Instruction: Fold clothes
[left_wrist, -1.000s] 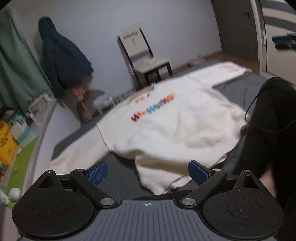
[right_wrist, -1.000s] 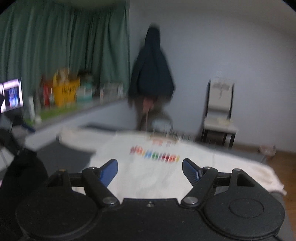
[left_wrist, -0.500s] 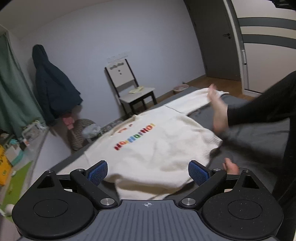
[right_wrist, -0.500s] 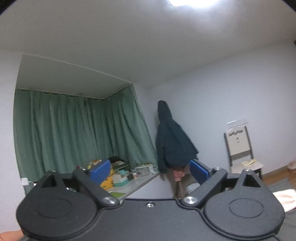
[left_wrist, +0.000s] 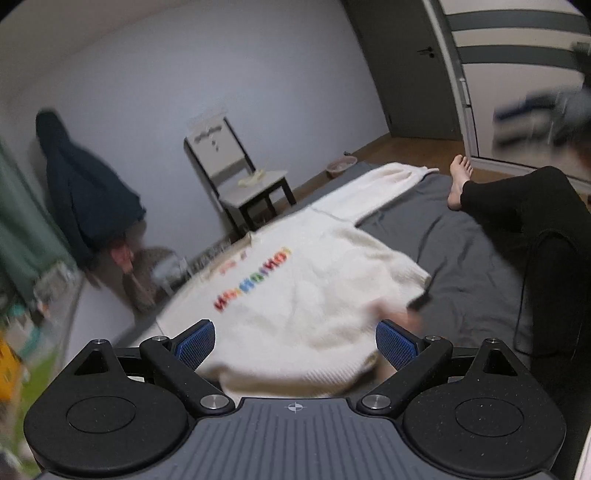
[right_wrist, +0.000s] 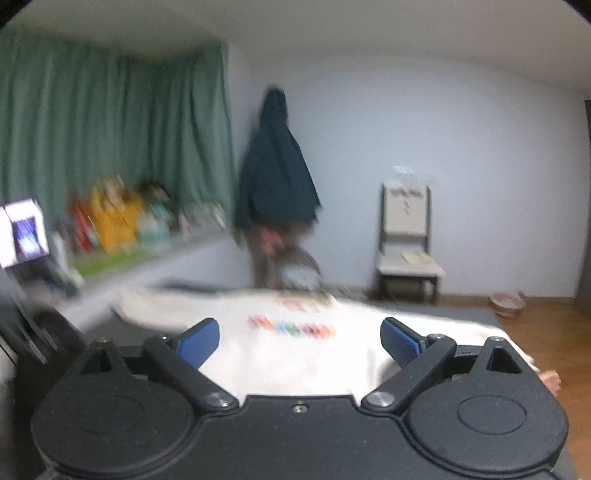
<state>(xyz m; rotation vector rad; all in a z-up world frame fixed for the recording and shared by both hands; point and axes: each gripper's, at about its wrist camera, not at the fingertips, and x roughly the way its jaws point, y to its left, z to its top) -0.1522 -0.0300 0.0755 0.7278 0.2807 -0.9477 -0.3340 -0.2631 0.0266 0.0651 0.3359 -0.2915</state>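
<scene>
— Where's the garment?

— Cream sweater (left_wrist: 306, 295), spread flat and face up on the grey bed (left_wrist: 461, 251), rainbow lettering (left_wrist: 255, 280) showing, one sleeve (left_wrist: 380, 188) running out toward the bed's far edge, hem nearest the claws. Not folded.

— And the claws?

— Left claw (left_wrist: 295, 338) spread wide, blue pads either side of the hem, pinching nothing. Right claw (right_wrist: 299, 341) likewise spread and empty, hovering over the sweater (right_wrist: 295, 354) near the hem side.

— Step in hand?

— Probably closing in for a hold at the hem or a side. Hard to say more; both views blurred.

— Next move calls for?

— Pads down onto a cloth edge, pinching knit only, not the bed cover beneath. Thick, floppy knit, likely to sag and bunch unless both corners rise together.

— Anything in one view missing from the other?

— Left view alone: a person's dark-clad leg (left_wrist: 524, 206) and bare foot (left_wrist: 460, 181) on the bed's right side, plus a door. Right view alone: the other sleeve (right_wrist: 159, 306) toward the left edge, green curtain (right_wrist: 110, 129), cluttered shelf. Both: chair (left_wrist: 240, 173), hanging dark coat (right_wrist: 277, 166).
</scene>
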